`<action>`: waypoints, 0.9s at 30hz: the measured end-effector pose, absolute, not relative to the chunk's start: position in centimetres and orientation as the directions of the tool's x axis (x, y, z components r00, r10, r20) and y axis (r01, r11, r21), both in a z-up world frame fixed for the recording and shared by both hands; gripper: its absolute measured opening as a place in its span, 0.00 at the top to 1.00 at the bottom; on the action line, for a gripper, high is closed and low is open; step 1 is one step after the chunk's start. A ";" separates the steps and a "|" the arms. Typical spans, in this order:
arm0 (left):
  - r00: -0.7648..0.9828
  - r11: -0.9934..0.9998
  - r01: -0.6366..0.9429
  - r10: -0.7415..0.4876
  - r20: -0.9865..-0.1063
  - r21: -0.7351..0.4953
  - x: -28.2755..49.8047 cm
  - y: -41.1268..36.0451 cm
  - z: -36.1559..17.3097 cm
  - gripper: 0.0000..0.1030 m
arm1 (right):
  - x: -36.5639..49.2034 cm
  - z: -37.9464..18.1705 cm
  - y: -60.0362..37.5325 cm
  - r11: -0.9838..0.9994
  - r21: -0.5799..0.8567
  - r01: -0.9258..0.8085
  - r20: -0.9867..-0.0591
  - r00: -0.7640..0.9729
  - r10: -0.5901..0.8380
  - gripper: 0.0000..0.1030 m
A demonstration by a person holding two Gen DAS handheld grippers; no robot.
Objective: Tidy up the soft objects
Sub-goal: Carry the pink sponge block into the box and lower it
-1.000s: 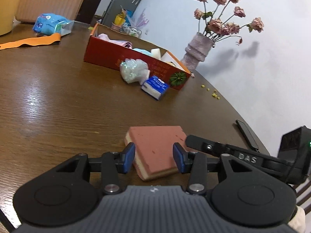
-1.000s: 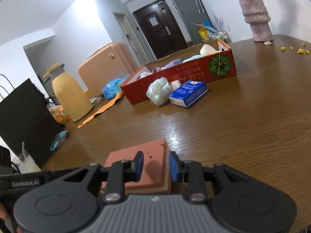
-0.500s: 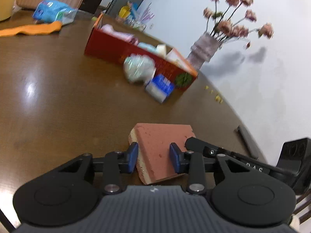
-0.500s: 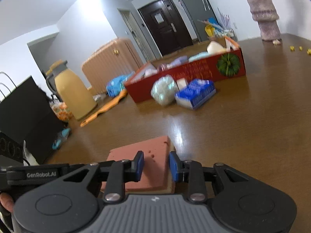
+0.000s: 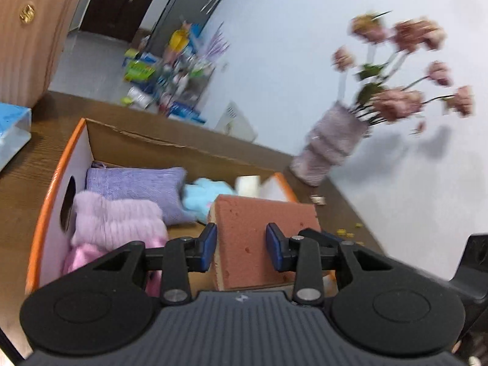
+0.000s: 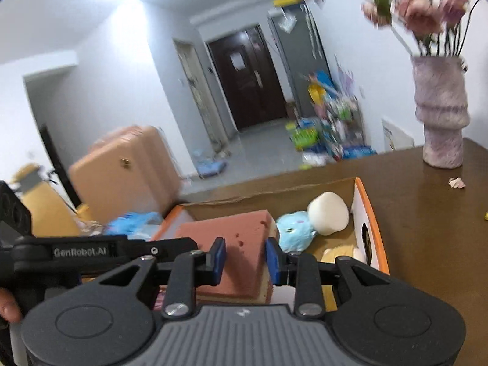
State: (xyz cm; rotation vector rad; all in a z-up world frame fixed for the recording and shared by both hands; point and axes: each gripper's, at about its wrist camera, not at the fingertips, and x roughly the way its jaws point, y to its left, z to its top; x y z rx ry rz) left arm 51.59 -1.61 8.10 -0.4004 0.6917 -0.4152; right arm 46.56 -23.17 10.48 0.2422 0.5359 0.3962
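A terracotta sponge with a yellow underside (image 5: 262, 213) (image 6: 235, 235) hangs over the open cardboard box with an orange rim (image 5: 61, 177) (image 6: 370, 213). My left gripper (image 5: 241, 245) is shut on one side of the sponge. My right gripper (image 6: 245, 259) is shut on the other side. Inside the box lie a purple cushion (image 5: 134, 189), a lilac fluffy piece (image 5: 116, 219), a pink cloth (image 5: 79, 256), a light blue plush (image 5: 204, 195) (image 6: 292, 228), a white round lump (image 6: 328, 213) and a pale yellow piece (image 6: 338, 254).
The box stands on a brown wooden table (image 6: 427, 244). A mauve vase of dried pink flowers (image 5: 329, 152) (image 6: 442, 122) stands beyond its far right corner. A blue packet (image 5: 12, 131) lies left of the box. A peach suitcase (image 6: 122, 167) and a yellow jug (image 6: 39, 207) stand behind.
Both grippers lifted the sponge off the table and carried it forward until it hangs over the box. The left jaws closed in on the sponge. The view is blurred by motion.
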 end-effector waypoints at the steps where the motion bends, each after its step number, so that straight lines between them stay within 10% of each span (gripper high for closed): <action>1: 0.691 0.851 0.225 -0.483 -0.538 -0.475 52.7 -1.6 7.5 0.66 | 48.0 10.0 -22.9 0.903 0.311 -0.297 -0.464 0.781 0.417 0.72; 11: 0.630 0.927 0.202 -0.371 -0.682 -0.317 57.5 -2.1 2.9 0.64 | 56.2 3.7 -20.7 0.892 0.374 -0.255 -0.631 0.635 0.446 0.72; 27: 0.716 0.941 0.255 -0.337 -0.611 -0.221 51.2 -0.7 8.5 0.44 | 51.1 8.7 -22.9 0.914 0.299 -0.275 -0.531 0.747 0.399 0.53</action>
